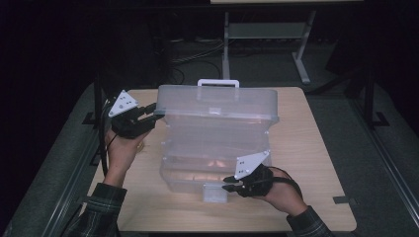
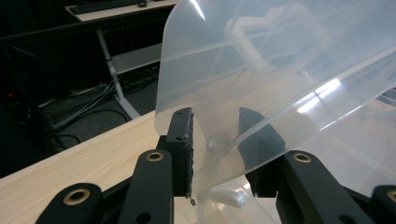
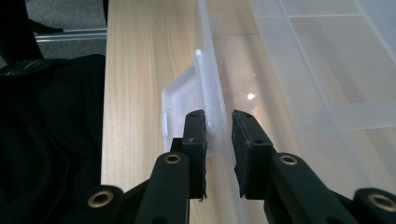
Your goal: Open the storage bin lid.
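1. Translucent plastic organiser box [image 1: 217, 143] sits mid-table [image 1: 316, 163]; its lid [image 1: 217, 103] is raised, tilted up at the far side.
2. Left claw [image 1: 150, 112] pinches the lid's left edge, jaws narrow on the plastic.
3. Right claw [image 1: 228, 184] clamps the box's near rim beside the front latch [image 1: 215, 192].
4. Opening looks about half done; swinging the lid fully back is left.
5. Count: one box, one lid, two claws.

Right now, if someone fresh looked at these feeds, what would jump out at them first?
A big clear plastic organizer box sits mid-table with its lid raised, white handle at the far edge. The left gripper straddles the lid's left corner, while the right gripper straddles the box's near rim beside the front latch. The light wooden table stands out against a dark room.
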`<state>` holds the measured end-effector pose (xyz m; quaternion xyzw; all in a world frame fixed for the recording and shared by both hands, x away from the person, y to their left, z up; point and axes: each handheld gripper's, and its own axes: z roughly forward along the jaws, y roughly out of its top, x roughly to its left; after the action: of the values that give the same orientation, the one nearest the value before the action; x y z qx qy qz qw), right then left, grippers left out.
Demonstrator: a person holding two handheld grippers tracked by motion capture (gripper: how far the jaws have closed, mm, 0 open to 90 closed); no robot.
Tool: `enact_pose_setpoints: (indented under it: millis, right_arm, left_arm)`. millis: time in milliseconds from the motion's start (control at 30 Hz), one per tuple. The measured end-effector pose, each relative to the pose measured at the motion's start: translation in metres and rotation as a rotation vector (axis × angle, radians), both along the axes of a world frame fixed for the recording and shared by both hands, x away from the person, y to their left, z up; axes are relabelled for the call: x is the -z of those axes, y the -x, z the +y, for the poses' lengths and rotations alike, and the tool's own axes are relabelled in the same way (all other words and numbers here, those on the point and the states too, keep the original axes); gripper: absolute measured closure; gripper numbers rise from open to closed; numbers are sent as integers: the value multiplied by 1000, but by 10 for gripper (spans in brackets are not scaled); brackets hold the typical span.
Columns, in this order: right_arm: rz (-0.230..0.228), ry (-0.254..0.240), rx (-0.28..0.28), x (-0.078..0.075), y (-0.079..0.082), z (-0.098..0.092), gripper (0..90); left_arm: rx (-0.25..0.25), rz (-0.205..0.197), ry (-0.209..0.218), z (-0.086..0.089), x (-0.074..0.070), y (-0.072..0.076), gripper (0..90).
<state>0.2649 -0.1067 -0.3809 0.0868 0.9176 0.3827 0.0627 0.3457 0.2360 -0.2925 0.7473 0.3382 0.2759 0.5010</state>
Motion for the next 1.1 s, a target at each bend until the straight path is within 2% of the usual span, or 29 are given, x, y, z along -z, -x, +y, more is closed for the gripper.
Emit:
enact_pose_setpoints:
  millis: [300, 767, 1100]
  right_arm:
    - [7, 0, -24, 0, -1, 0, 766]
    - [13, -2, -26, 0, -1, 0, 768]
    - [9, -3, -30, 0, -1, 0, 768]
  left_arm:
    - [-14, -9, -1, -3, -4, -8, 669]
    - [-25, -6, 0, -5, -8, -16, 680]
    - [-44, -5, -26, -8, -12, -25, 701]
